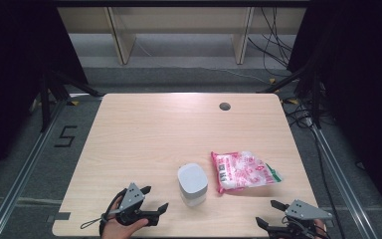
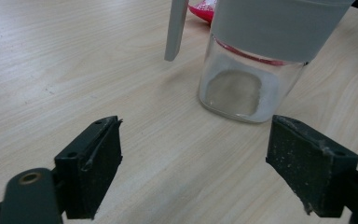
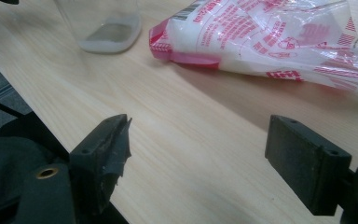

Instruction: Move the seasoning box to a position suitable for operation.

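My left gripper (image 1: 151, 201) hangs wide open and empty near the table's (image 1: 144, 134) front edge, just left of the grey-lidded glass jar (image 1: 192, 184). Right of the jar lies the pink-printed bag (image 1: 243, 171), its red writing too blurred to read, though my right gripper view shows what may be a barcode on it. My right gripper (image 1: 271, 214) gapes empty at the front right corner.

Even overhead light brightens the worktop (image 1: 144, 134) while its surroundings stay dark. The bag (image 3: 270, 37) shows glare and casts a soft shadow. Close views are slightly soft and grainy.
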Tool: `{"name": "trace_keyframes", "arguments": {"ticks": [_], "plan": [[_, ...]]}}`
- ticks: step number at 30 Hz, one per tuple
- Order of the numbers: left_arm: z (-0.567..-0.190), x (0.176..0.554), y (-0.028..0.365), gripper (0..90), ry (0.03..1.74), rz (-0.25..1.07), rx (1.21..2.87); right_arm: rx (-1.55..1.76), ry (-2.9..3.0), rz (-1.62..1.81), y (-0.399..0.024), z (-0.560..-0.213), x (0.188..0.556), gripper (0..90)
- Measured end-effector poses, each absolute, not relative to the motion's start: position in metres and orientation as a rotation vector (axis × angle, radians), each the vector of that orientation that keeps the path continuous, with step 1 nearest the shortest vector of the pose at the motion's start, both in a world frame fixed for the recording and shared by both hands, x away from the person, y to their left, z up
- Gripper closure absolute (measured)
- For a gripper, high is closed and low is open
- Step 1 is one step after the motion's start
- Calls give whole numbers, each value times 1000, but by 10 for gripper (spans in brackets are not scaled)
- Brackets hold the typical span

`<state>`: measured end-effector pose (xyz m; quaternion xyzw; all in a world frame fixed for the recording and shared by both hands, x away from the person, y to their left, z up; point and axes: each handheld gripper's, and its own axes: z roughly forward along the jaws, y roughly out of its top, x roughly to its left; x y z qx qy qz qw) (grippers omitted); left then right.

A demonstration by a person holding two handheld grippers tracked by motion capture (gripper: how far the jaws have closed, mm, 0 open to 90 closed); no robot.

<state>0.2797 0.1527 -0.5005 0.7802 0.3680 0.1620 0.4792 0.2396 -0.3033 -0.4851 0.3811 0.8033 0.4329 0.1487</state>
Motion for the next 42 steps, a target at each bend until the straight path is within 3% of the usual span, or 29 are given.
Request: {"name": "trace_keyframes", "arguments": {"ticks": [8, 13, 18, 19, 23, 27, 30, 37, 42], "plan": [[-500, 282, 155, 177, 884, 407, 1909, 1076, 2299, 1248, -302, -485, 240, 222], [-501, 289, 156, 225, 871, 456, 1916, 1110, 2284, 1247, -301, -485, 238, 222], [-500, 303, 158, 303, 854, 464, 1916, 1112, 2285, 1255, -302, -484, 238, 222], [-499, 307, 157, 363, 853, 455, 1907, 1108, 2281, 1258, -303, -484, 239, 222], [-495, 325, 152, 446, 825, 462, 1919, 1112, 2298, 1243, -304, -484, 240, 222], [-492, 337, 147, 488, 774, 492, 1962, 1154, 2297, 1244, -303, -484, 238, 222], [-491, 340, 140, 512, 785, 473, 1964, 1116, 2295, 1243, -304, -485, 240, 228], [-492, 341, 130, 713, 697, 499, 1985, 1093, 2282, 1243, -303, -485, 241, 229], [-496, 347, 125, 761, 697, 451, 1958, 1092, 2279, 1238, -303, -486, 241, 228]]}}
